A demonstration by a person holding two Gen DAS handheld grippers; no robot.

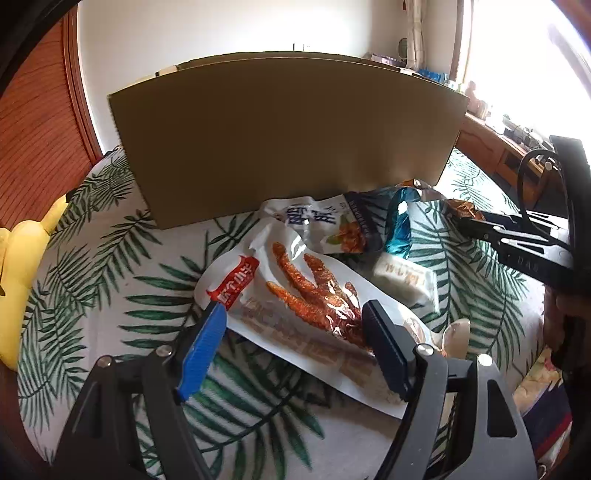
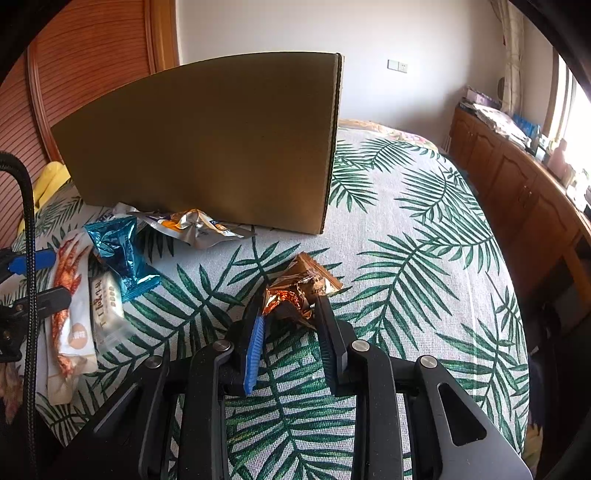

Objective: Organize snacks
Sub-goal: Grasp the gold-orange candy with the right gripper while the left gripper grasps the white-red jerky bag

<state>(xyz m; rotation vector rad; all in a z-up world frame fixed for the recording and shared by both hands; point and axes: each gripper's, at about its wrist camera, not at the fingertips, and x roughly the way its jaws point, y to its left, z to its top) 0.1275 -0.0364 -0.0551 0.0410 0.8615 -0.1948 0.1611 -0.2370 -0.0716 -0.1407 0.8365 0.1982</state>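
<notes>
Copper-foil snack [image 2: 295, 295] pinched (crumpled) in right gripper [image 2: 290, 314].

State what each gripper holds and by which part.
Right gripper: shut on the copper foil snack packet, by its crumpled near end. Left gripper: nothing; jaws open above the chicken-feet packet.

White wall [image 2: 277, 33], wooden cabinets [image 2: 517, 177], bright window [image 1: 524, 55]

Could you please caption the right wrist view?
Right claw grips a copper foil snack packet before the cardboard box.
</notes>
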